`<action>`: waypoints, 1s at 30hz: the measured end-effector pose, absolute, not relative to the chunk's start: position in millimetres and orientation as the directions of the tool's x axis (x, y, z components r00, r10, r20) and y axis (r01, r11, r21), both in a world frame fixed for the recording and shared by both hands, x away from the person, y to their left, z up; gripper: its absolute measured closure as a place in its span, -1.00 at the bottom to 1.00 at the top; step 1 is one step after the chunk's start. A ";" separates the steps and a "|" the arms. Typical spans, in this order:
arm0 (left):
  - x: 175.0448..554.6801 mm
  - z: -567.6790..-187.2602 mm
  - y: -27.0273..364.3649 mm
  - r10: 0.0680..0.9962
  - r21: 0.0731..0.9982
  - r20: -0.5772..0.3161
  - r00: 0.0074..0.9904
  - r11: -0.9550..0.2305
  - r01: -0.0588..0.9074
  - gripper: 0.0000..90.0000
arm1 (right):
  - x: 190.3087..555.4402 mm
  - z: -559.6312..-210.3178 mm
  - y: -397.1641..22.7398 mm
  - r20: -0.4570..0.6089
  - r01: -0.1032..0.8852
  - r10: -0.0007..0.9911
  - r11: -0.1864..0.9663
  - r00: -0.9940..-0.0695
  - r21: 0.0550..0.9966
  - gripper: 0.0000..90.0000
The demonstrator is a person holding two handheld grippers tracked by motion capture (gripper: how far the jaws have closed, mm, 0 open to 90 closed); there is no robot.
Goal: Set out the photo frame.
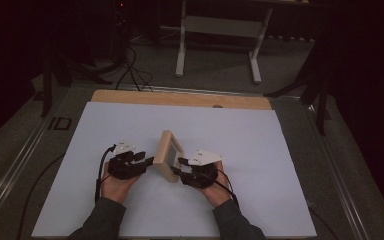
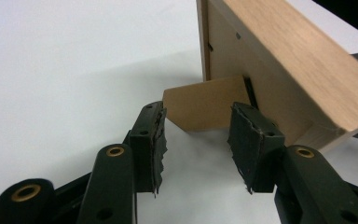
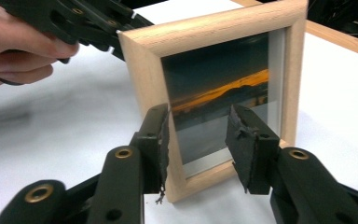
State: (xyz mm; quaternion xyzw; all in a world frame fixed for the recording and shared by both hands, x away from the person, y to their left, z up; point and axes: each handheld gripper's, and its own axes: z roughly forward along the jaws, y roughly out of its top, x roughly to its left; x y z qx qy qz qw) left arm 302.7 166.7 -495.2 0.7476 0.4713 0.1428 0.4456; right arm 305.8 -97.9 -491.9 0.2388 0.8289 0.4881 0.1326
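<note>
A light wooden picture frame [image 1: 169, 155] stands upright on the white board. My left gripper [image 1: 147, 162] is at its back, my right gripper [image 1: 181, 167] at its front. In the left gripper view the jaws [image 2: 198, 140] stand open just short of the frame's cardboard easel stand [image 2: 205, 105], with nothing pressed between the pads. In the right gripper view the open jaws [image 3: 198, 140] are close before the frame's glass, which shows an orange sunset picture [image 3: 219, 88]. The pads touch nothing that I can see. The left gripper [image 3: 74, 18] and its hand [image 3: 14, 51] show behind the frame.
The white board [image 1: 130, 125] lies on a wooden table whose far edge [image 1: 180, 98] shows beyond it. Past the table stand a white desk frame [image 1: 220, 30] and loose cables [image 1: 130, 70] on a dark floor.
</note>
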 end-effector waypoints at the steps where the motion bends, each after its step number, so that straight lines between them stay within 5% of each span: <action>1: 301.8 -493.9 167.3 0.834 0.805 -0.205 0.512 -0.154 0.573 0.20 | 306.3 -491.6 -98.6 0.012 0.265 0.526 0.408 -0.850 0.874 0.26; 8: 297.5 -485.2 172.7 0.833 0.822 -0.216 0.509 -0.126 0.555 0.01 | 308.4 -487.7 -105.4 0.025 0.277 0.548 0.383 -0.836 0.881 0.19; 30: 284.1 -460.4 182.5 0.809 0.869 -0.259 0.527 -0.042 0.492 -0.20 | 312.7 -478.8 -119.9 0.036 0.287 0.585 0.343 -0.810 0.894 0.13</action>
